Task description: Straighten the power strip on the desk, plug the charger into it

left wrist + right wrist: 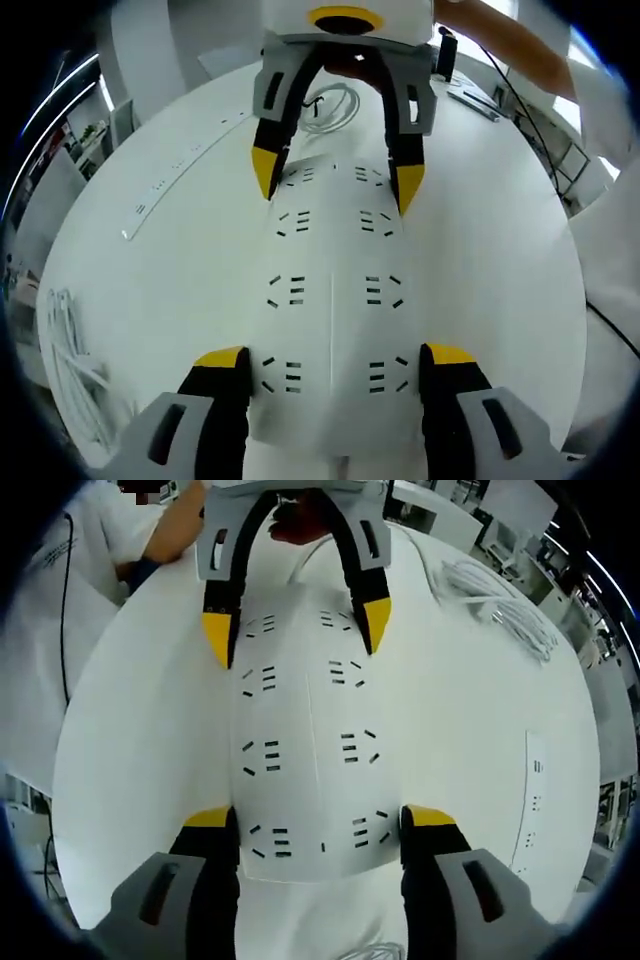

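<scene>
Both ends of the wide white power strip (332, 300) clamped, flat on the white desk (180, 290): left gripper (335, 375) pinching the near end, right gripper (338, 178) squeezing the far end. Coiled white cable (335, 105) just beyond. Second slim strip (533, 800) well apart.

A white power strip (332, 330) carries paired rows of dark slot-shaped sockets on a white worktop (150, 290). Each tool, left (335, 385) and right (320, 835), is black and grey with yellow tips. A second white strip (533, 800) and white coiled cable (500, 605) lie aside.
</scene>
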Tool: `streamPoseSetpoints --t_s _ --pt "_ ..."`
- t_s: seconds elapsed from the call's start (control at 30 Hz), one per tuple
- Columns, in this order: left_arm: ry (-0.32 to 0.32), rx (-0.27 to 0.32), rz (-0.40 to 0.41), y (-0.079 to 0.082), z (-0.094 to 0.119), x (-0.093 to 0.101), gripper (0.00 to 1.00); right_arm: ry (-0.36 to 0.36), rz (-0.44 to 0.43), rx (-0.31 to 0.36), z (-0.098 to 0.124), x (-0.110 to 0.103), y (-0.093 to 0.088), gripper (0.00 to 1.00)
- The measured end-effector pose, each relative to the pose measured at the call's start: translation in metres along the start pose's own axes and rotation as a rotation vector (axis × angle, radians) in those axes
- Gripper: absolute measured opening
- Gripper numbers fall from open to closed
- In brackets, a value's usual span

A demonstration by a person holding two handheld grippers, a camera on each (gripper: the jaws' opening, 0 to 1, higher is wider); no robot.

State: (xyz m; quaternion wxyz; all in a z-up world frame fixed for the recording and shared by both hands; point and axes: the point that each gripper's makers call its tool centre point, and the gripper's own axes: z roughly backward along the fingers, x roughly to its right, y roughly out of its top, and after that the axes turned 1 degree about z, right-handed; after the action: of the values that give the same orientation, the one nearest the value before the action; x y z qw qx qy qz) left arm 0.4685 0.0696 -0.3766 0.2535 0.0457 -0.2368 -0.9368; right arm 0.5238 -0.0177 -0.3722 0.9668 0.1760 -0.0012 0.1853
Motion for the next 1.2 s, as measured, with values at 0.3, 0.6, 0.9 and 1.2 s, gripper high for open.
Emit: streamPoseSetpoints --t_s 0.3,0.6,0.9,1.2 --pt "0.000 -0.007 -0.003 0.0002 0.0000 -0.0015 0.70 0.015 -0.008 -0.003 -0.0023 0.0001 0.0013 0.65" --pt "-0.001 -0.006 -0.004 0.0005 0.0001 -0.0032 0.70 0.013 -0.022 -0.038 -0.0027 0.0007 -0.0002 0.65" --pt "-0.004 -0.004 -0.007 0.0013 0.0006 -0.0036 0.70 0.016 -0.023 -0.049 -0.0032 0.0012 -0.0008 0.66" --pt "-0.003 -0.004 -0.007 0.0013 0.0009 0.0010 0.70 0.023 -0.041 -0.059 -0.0036 0.0018 -0.0024 0.66"
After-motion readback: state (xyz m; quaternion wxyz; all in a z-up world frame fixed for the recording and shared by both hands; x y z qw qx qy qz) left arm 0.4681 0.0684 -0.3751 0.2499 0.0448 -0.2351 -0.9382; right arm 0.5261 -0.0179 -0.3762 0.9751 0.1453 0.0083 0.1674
